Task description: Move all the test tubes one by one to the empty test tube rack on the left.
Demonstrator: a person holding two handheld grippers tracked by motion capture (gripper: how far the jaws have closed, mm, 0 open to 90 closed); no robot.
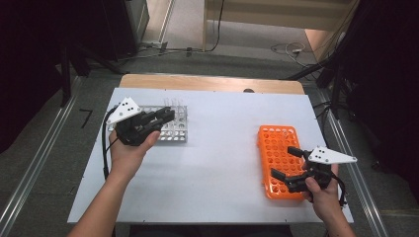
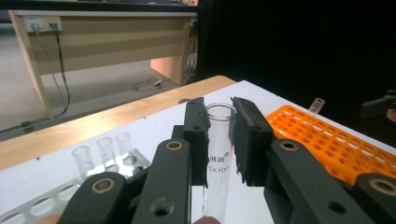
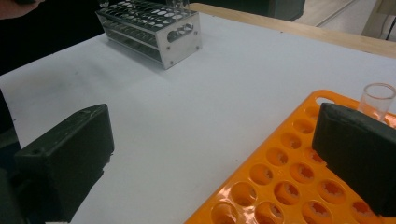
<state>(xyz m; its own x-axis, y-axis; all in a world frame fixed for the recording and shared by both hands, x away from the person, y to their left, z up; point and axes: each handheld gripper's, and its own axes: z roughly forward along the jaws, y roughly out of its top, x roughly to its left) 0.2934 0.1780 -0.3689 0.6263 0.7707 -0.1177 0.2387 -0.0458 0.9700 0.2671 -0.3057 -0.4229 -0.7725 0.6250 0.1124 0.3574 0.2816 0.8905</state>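
Glass test tube (image 2: pixel 219 154) stands upright, pinched between the left tongs (image 2: pixel 219 140), above the metal rack (image 1: pixel 173 129) on the far left of the white desk (image 1: pixel 217 163). Grey floor and cables lie beyond. An orange rack (image 1: pixel 277 158) sits near right, where the right tongs (image 1: pixel 286 165) hover spread wide over it, holding nothing.

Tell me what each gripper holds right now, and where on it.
Left gripper clamps a glass test tube just below its open rim. Right gripper is open, holding nothing.
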